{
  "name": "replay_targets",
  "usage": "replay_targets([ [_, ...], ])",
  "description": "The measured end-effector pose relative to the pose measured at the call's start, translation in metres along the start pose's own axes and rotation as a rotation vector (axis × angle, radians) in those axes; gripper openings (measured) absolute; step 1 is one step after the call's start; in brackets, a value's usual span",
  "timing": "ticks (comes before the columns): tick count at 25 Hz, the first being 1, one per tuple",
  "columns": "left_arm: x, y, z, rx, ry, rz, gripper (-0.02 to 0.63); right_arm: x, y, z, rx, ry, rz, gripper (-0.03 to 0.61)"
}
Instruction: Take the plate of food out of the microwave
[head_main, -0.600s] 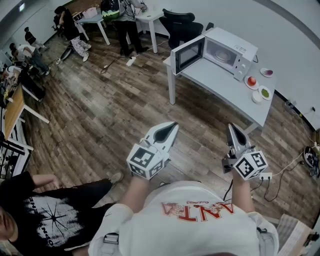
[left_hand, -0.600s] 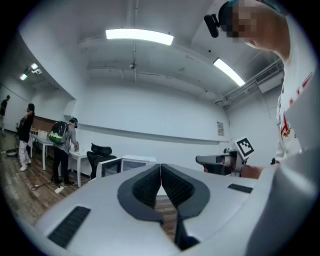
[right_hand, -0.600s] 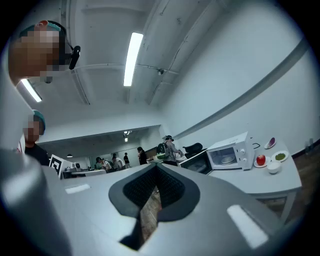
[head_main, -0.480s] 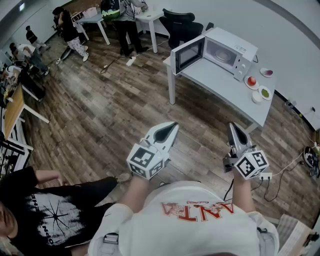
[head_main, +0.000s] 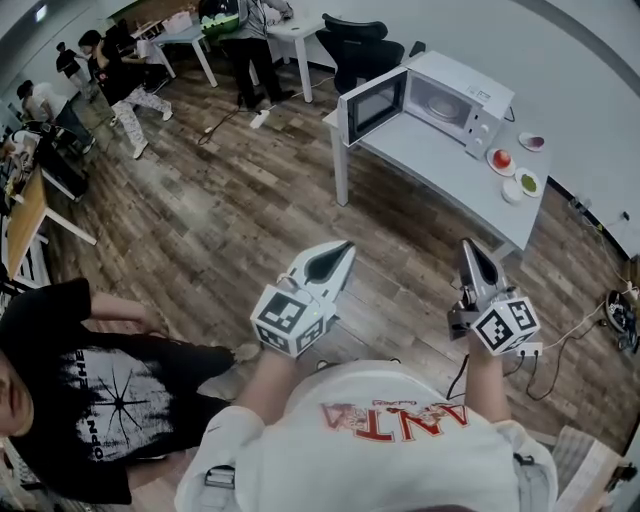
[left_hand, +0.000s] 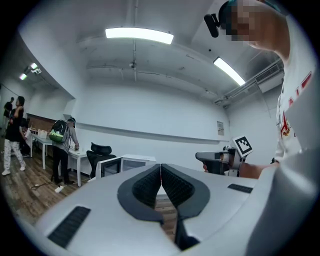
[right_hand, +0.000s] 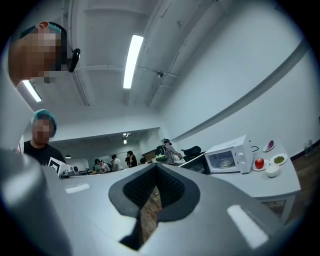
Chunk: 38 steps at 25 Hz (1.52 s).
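The white microwave (head_main: 455, 95) stands on a white table (head_main: 440, 160) far ahead, with its door (head_main: 372, 104) swung open to the left. Inside it lies a pale plate of food (head_main: 447, 110), also small in the right gripper view (right_hand: 226, 162). Both grippers are held level over the wooden floor, well short of the table. My left gripper (head_main: 346, 249) is shut with nothing in it, its pads meeting (left_hand: 160, 169). My right gripper (head_main: 468, 246) is also shut and empty (right_hand: 156, 168).
To the right of the microwave sit a plate with a red apple (head_main: 502, 160), a green-filled bowl (head_main: 528, 183), a pink dish (head_main: 532, 142) and a white bowl (head_main: 514, 195). A person in a black shirt (head_main: 100, 400) stands close at lower left. Office chairs (head_main: 355, 45) and people stand at the back.
The person in black at lower left has stepped closer, and the people at the back have shifted. Both grippers stay nearly where they were, still shut.
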<state>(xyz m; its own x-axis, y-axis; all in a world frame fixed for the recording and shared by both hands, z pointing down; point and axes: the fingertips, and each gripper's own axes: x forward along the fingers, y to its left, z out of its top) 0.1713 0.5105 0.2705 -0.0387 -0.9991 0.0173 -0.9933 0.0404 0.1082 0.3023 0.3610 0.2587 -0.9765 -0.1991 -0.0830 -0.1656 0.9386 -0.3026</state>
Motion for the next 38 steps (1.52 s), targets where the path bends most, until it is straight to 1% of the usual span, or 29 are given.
replay_targets([
  [3, -0.001, 0.0, -0.001, 0.0, 0.0, 0.002, 0.009, -0.002, -0.001, 0.0, 0.031, -0.009, 0.006, 0.0],
  [8, 0.003, -0.002, -0.003, 0.0, 0.003, 0.01, 0.009, -0.004, -0.007, -0.002, 0.034, -0.006, 0.003, 0.0],
  [13, 0.014, -0.011, 0.001, 0.004, 0.004, 0.022, 0.009, -0.007, -0.016, 0.006, 0.047, -0.03, 0.042, 0.0],
  [19, 0.03, -0.027, -0.002, 0.01, 0.004, 0.054, 0.009, -0.016, -0.043, 0.005, 0.074, -0.023, 0.059, 0.0],
  [23, 0.049, -0.045, -0.008, 0.024, 0.012, 0.066, 0.009, -0.026, -0.07, 0.005, 0.093, -0.019, 0.067, 0.0],
  [26, 0.06, -0.057, -0.011, 0.024, 0.02, 0.068, 0.009, -0.032, -0.087, -0.002, 0.105, -0.003, 0.056, 0.0],
  [30, 0.076, -0.065, -0.011, 0.021, 0.02, 0.05, 0.009, -0.038, -0.098, -0.008, 0.038, 0.029, 0.016, 0.002],
  [33, 0.091, -0.063, -0.015, 0.013, 0.022, 0.037, 0.009, -0.035, -0.108, -0.009, 0.003, 0.038, -0.001, 0.0],
  [38, 0.114, -0.048, -0.026, -0.024, 0.037, 0.006, 0.009, -0.025, -0.125, -0.016, 0.01, 0.078, -0.043, 0.0],
])
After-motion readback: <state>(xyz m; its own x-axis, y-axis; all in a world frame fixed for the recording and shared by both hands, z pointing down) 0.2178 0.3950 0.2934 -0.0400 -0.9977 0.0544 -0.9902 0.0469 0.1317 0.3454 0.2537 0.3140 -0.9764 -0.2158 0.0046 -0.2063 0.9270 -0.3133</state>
